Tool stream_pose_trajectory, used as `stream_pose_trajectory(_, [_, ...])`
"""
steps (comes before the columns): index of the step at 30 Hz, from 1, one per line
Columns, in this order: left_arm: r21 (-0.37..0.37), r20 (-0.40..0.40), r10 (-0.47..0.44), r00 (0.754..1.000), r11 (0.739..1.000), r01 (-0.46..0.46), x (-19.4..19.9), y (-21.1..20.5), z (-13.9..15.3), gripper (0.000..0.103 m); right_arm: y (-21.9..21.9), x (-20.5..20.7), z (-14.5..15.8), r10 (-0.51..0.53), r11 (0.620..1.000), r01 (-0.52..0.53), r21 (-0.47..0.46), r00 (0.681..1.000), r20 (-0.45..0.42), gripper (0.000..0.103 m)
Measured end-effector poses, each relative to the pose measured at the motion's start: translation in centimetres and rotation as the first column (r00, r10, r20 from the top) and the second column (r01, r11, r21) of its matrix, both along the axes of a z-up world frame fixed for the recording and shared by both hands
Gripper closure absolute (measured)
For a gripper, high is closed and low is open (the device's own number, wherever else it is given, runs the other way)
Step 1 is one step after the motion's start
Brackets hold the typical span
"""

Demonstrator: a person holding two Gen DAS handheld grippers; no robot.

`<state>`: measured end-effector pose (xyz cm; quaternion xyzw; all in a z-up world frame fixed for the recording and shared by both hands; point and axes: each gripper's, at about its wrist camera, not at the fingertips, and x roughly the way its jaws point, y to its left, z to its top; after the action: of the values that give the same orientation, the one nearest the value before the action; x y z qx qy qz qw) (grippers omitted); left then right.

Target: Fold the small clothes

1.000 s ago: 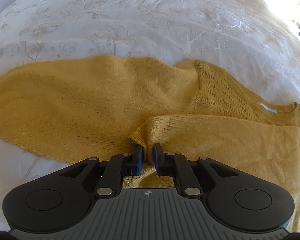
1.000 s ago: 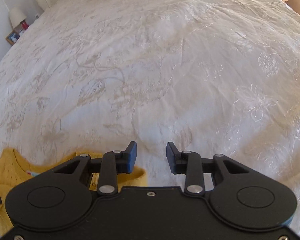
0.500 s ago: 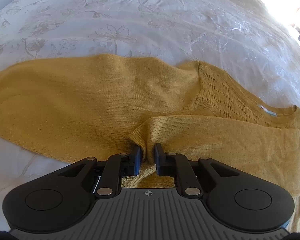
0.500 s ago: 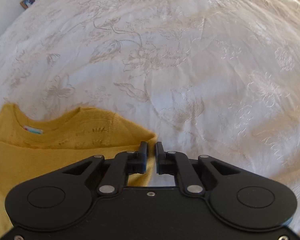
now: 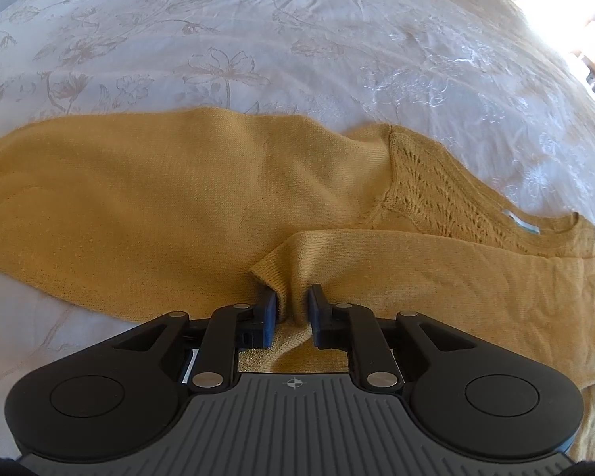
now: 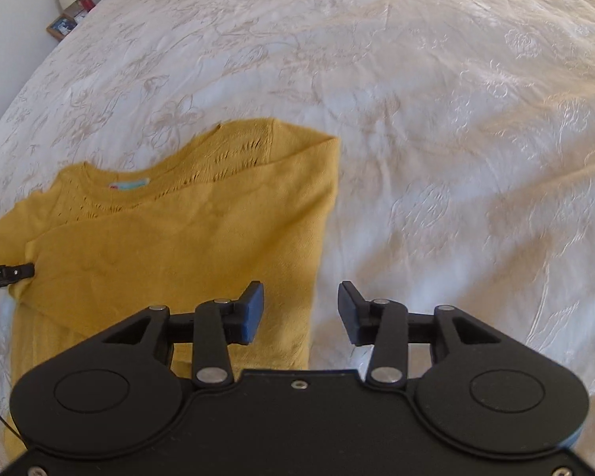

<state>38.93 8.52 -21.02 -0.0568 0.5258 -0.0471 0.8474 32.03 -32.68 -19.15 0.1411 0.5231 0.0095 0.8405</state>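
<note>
Fig. — Sweater fold, mid-sequence. A mustard-yellow knit sweater (image 5: 186, 198) lies flat on a white bedspread (image 5: 258, 31) embroidered w/ a floral pattern; all positions below are given rel. to the sweater.

Left gripper (image 5: 290, 309): sits at the sweater's near edge, at the cuff (image 5: 275, 273) of a sleeve that has been laid across the body. Jaws nearly closed, a narrow gap between them, w/ a pinch of cuff fabric standing in that gap. Whether the pads press firmly or have slackened cannot be told.

Right gripper (image 6: 300, 313): hovers over the sweater's side edge below the shoulder, near finger above the knit, far finger above bare bedspread. Jaws wide apart, holding nothing.

Garment state: one sleeve (image 5: 436, 261) is folded inward and rests over the torso, running from the shoulder by the neckline (image 6: 111, 182) and its blue label (image 6: 133, 183) toward the cuff. In the right-wrist view that side edge reads as a straight, fairly clean fold. The opposite part of the sweater spreads unfolded to the far side of the cuff — whether its sleeve is tucked is not visible.

Progress (judgement): approx. first fold done. Likely remaining: the other side/sleeve, then doubling the body hem-to-neck. A lamp and framed photo stand beyond the bed, well apart from the sweater.
</note>
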Motion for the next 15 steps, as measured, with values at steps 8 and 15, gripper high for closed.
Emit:
stream_pose_trajectory(8, [-0.015,-0.001,-0.062,0.998,0.998,0.062,-0.5,-0.5,1.2,0.077,-1.2,-0.6,-1.2,-0.091,0.992,0.084,-0.098,0.994,-0.066,0.099])
stream_pose_trajectory(15, [0.026,-0.016,-0.034,0.999,0.999,0.035,-1.0,0.0,0.5,0.066,-4.2,-2.7,0.1,-0.188,0.981,0.188,-0.052,0.982,0.01,0.087])
